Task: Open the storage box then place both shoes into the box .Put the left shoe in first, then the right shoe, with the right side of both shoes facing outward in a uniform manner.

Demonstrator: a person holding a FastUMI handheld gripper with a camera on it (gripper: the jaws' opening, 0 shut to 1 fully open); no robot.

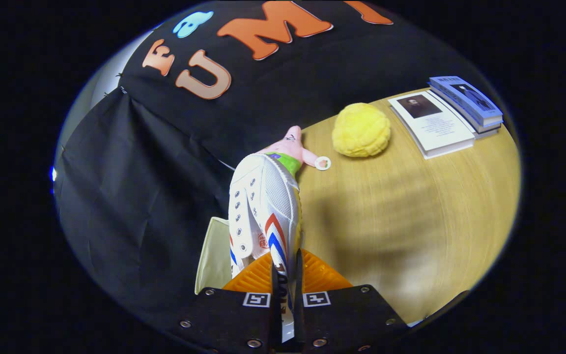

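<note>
My gripper (286,275) clamped on a white shoe (263,206) at lower centre, pink plush toy (295,142) beyond, yellow sponge (360,130) and books (447,115) upper right on the wooden table (410,211).

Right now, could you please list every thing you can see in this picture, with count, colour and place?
shoe: 1, white with red and blue stripes, gripped between the fingers, toe pointing away from them
pink plush toy: 1, pink with a green part, on the table just beyond the shoe
yellow fluffy ball: 1, yellow, on the table beside the toy
books: 2, one white, one blue, side by side at the far part of the table
table: 1, light wood
pale box edge: 1, cream, beside and below the shoe
gripper: 1, fingers shut on the shoe
</note>
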